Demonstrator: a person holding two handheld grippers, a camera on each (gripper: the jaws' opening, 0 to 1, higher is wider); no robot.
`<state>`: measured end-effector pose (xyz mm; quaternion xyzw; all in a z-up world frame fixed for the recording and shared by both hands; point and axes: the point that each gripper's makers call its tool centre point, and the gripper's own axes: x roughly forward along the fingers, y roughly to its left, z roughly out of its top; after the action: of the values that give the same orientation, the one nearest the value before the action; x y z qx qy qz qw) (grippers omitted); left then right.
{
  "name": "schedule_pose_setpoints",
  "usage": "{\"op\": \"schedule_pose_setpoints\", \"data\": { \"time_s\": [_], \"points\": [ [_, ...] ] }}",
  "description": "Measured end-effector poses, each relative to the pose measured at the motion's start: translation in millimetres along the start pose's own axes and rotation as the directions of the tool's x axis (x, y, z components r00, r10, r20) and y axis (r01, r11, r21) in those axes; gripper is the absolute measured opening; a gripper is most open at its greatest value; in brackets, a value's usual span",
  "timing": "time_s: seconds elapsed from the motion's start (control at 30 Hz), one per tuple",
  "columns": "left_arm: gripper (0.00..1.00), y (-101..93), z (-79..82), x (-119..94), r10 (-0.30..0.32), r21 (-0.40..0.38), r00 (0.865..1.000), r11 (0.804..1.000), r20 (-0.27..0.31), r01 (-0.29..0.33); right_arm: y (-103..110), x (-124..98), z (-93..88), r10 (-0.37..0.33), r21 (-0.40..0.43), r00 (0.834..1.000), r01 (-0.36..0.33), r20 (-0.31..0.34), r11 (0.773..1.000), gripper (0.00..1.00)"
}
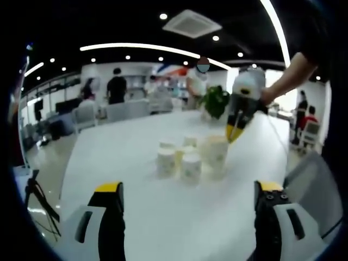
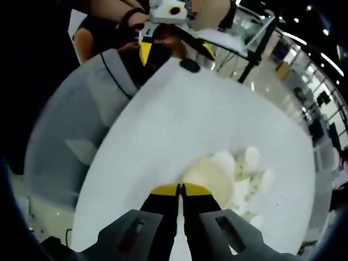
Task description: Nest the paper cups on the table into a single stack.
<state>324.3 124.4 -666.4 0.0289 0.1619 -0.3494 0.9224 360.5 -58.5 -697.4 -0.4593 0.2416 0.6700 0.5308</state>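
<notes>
The paper cups (image 1: 187, 157) stand upright, mouths up, clustered mid-table (image 1: 136, 201), ahead of the spread left gripper (image 1: 187, 204). The right gripper (image 2: 181, 189), jaws pressed together, hovers over the tallest cup (image 2: 209, 176).

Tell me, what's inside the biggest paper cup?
From above, the right gripper view shows the biggest paper cup looking pale and empty inside. The right gripper, jaws together, covers its near rim, so that part stays hidden.

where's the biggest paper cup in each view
Left gripper view: biggest paper cup right of centre, beside the smaller cups, under the right gripper.
Right gripper view: low centre, just beyond the shut jaws.
Shared landmark: the white table.
</notes>
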Motion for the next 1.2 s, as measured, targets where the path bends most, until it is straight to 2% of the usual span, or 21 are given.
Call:
{"op": "schedule_pose_setpoints", "data": {
  "time_s": [0.17, 0.5, 0.87, 1.2],
  "points": [
    [0.99, -1.6, 4.0, 1.7, -0.009, 0.006, 1.0, 1.0, 0.013, 0.009, 12.9, -7.3, 9.5, 0.007, -0.015, 1.0, -0.006, 0.015, 1.0, 0.0],
    [0.99, -1.4, 7.0, 3.6, -0.013, 0.018, 1.0, 1.0, 0.02, 0.013, 34.6, -8.3, 13.6, 0.022, -0.031, 1.0, -0.022, 0.013, 0.999, 0.0],
    [0.99, -3.5, 3.4, 0.2, -0.014, 0.009, 1.0, 1.0, 0.011, 0.014, 69.6, 15.6, 16.7, 0.08, -0.044, 0.997, -0.079, 0.011, 0.996, 0.0],
    [0.99, -5.9, 1.8, -2.9, -0.012, 0.006, 1.0, 1.0, 0.018, 0.012, 81.8, 29.9, 11.8, 0.098, -0.079, 0.995, -0.1, -0.028, 0.992, 0.0]
  ]
}}
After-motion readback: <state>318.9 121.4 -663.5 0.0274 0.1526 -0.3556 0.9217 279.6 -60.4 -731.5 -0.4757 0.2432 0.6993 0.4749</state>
